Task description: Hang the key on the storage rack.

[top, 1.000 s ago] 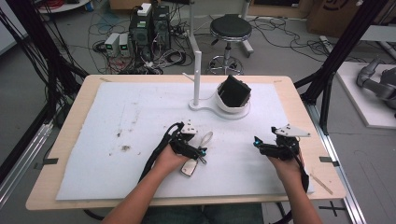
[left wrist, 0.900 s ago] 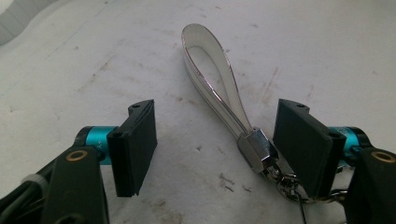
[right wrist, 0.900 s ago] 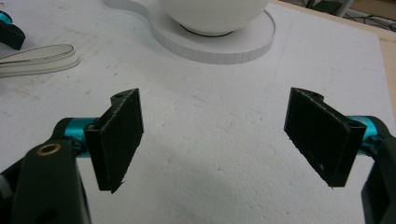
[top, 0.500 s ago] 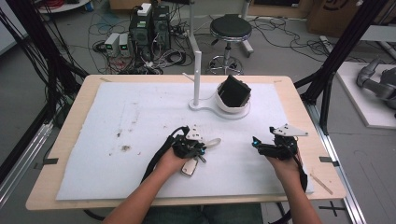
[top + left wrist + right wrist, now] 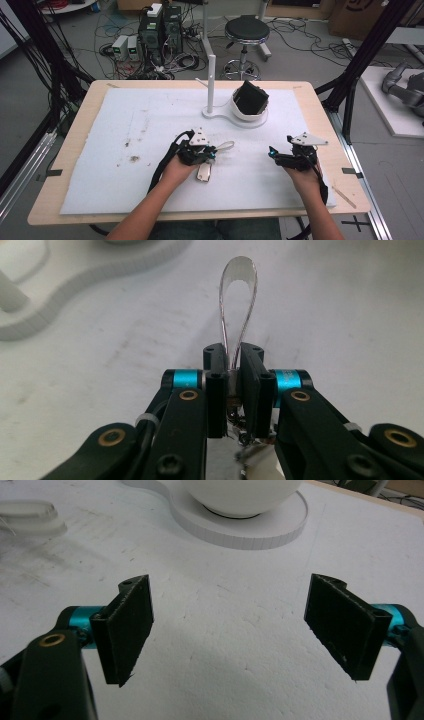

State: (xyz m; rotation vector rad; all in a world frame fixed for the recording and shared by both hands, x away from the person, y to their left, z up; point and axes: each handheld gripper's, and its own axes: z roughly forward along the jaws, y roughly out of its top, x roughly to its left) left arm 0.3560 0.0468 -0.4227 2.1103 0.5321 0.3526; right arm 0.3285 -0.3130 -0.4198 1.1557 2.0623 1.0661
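Note:
My left gripper (image 5: 214, 150) (image 5: 232, 365) is shut on a thin clear loop strap (image 5: 226, 146) (image 5: 239, 300). The loop sticks out past the jaws, just above the white foam mat (image 5: 125, 165). A small white tag (image 5: 203, 172) hangs or lies right under that gripper, by the hand. My right gripper (image 5: 273, 152) (image 5: 230, 625) is open over bare mat at the right, with nothing between its pads. It points toward the left gripper and the stand.
A white stand (image 5: 220, 114) (image 5: 260, 530) at the back middle of the mat has an upright post (image 5: 211, 80) and a white bowl (image 5: 248, 113) holding a black object (image 5: 251, 97). Brown specks (image 5: 134, 159) mark the mat's left part. The wooden table edge (image 5: 345, 190) runs close to the right hand.
The left gripper has shut on the loop strap and risen slightly; the loop now sticks out to its right. The right gripper has stayed still and open.

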